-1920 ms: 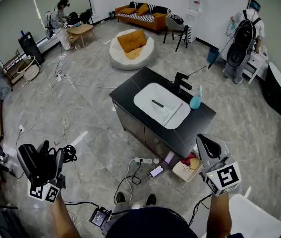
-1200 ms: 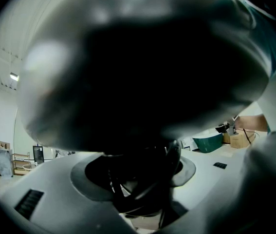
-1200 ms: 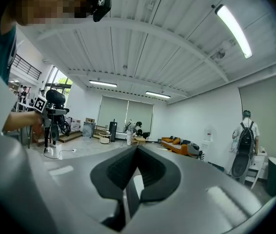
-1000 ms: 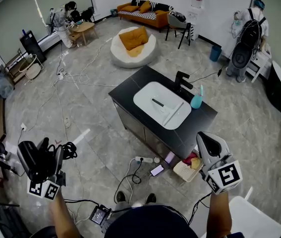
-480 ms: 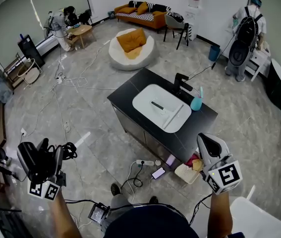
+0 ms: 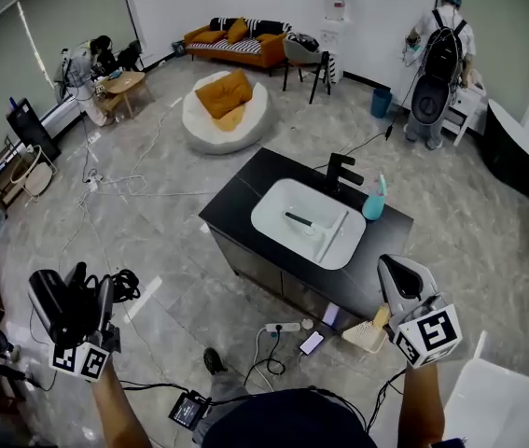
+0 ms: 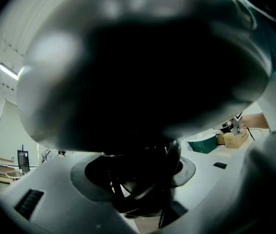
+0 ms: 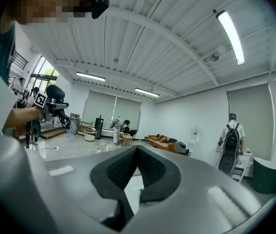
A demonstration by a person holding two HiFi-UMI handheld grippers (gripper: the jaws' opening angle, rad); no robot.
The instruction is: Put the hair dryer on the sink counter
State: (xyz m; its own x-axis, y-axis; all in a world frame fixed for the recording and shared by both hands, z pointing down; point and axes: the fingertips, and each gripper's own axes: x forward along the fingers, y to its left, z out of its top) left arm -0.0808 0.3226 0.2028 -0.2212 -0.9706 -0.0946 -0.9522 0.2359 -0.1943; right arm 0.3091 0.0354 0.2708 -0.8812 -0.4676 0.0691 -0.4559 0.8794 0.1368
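Observation:
A black hair dryer hangs at the lower left of the head view, its coiled cord beside it. My left gripper is shut on it. In the left gripper view the dryer's dark body fills nearly the whole picture above the jaws. The black sink counter stands mid-floor with a white basin, a black faucet and a teal bottle. My right gripper is held at the lower right, near the counter's front corner, shut with nothing in it.
On the floor by the counter's front lie a power strip with cables, a phone and a small basket. A white surface is at the lower right. A beanbag and a person are farther back.
The head view has shifted as the person stepped; the counter now sits a little nearer the right gripper. Both grippers keep their poses, the dryer still held in the left.

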